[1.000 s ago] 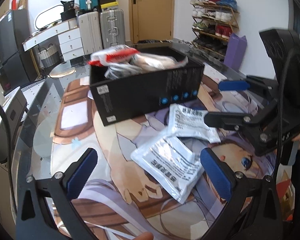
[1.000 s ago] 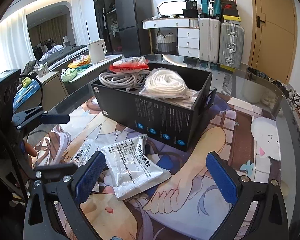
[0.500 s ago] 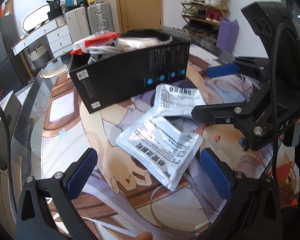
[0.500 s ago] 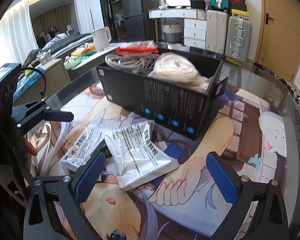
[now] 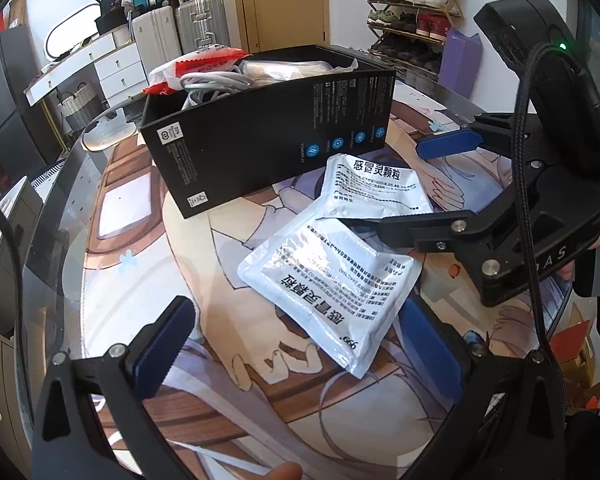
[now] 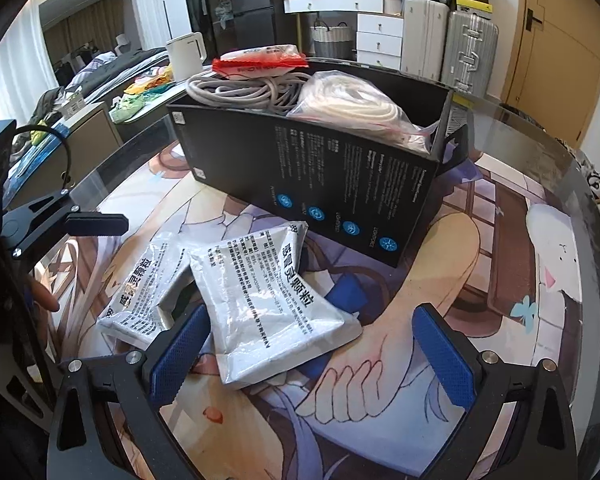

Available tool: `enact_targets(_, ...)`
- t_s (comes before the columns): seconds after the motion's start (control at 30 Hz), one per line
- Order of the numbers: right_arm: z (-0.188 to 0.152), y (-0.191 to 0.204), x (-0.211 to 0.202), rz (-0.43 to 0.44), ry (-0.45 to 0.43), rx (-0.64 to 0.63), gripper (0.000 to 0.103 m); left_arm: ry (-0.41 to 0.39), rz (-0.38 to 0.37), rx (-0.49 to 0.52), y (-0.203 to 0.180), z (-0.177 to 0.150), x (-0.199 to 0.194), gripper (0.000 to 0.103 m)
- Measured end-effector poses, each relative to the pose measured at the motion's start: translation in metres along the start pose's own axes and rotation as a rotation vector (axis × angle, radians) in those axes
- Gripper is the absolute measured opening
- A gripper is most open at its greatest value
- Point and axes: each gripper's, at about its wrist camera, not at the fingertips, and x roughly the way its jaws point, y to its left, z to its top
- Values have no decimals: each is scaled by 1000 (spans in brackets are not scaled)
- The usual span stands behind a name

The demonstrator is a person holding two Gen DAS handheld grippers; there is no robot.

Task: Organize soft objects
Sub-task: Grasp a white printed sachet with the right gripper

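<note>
Two white soft pouches with black print lie overlapping on the printed mat. In the left wrist view the near pouch (image 5: 332,276) lies just ahead of my open left gripper (image 5: 300,352), and the far pouch (image 5: 374,186) lies beside the black box (image 5: 268,136). My open right gripper (image 6: 308,356) hovers low over the pouch (image 6: 268,300) nearest it; the other pouch (image 6: 144,284) lies to its left. The box (image 6: 320,176) holds grey cables (image 6: 244,90), a bagged white coil (image 6: 352,106) and a red-and-white packet (image 6: 260,60).
The mat covers a glass table (image 6: 540,128) whose rounded edge runs behind the box. A dresser and suitcases (image 6: 448,40) stand beyond, and a shoe rack (image 5: 412,12) is by the door. The right gripper's body (image 5: 540,208) fills the right of the left wrist view.
Both grippers have come lower and closer to the two pouches. The right gripper's fingers now reach over the pouches; the pouches and box have not moved.
</note>
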Motion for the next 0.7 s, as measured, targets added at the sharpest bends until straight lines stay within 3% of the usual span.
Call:
enact_targets(0.3, 13, 10, 10, -7, 9, -4, 99, 1, -3, -9, 3, 2, 1, 103)
enact_targets(0.7, 16, 18, 9, -23, -6, -23, 63, 5, -7, -25, 4, 1, 1, 103)
